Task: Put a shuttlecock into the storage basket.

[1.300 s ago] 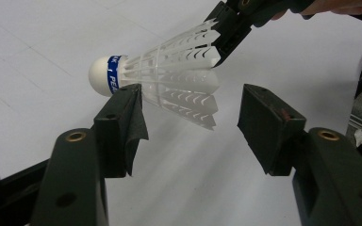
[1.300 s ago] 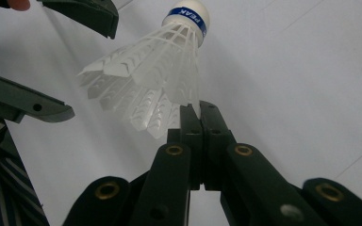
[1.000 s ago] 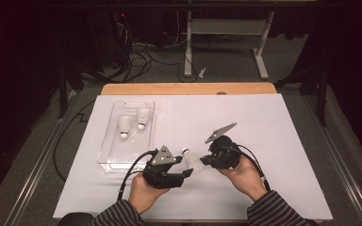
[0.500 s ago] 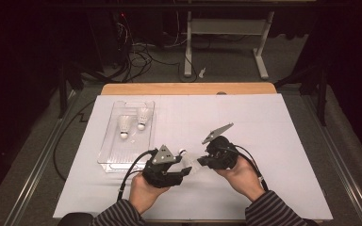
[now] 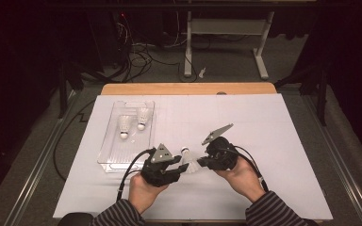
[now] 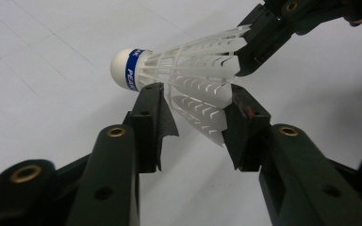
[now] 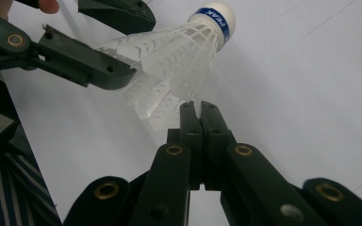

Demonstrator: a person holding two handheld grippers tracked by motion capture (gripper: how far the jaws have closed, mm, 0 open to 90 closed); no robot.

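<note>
In the high view a white shuttlecock point(image 5: 188, 162) sits between the left gripper point(image 5: 178, 168) and the right gripper point(image 5: 201, 162), near the front middle of the white bench point(image 5: 273, 141), its cork tip pointing away from the person; the fine contact is too small to read there. The left gripper view shows what that one cannot: the left gripper point(image 6: 195, 125) has its fingers point(image 6: 151, 120) fairly wide, standing either side of the skirt, one against the lower feathers, not pinching; the cork carries a blue band; the right gripper's fingers reach in from the upper right and clamp the skirt's rim. The right gripper view confirms it: the right gripper point(image 7: 199, 109) has its fingers pressed together on a thin edge of the skirt, holding the shuttlecock off the bench; the left gripper's fingers show at the upper left alongside the feathers, with a striped sleeve point(image 7: 14, 188) at the lower left. The high view alone takes in the clear tray point(image 5: 115, 150) at the far left, holding two more shuttlecocks point(image 5: 124, 126). Against half a second ago, both grippers and the shuttlecock lie almost where they were; the tray is unmoved.
</note>
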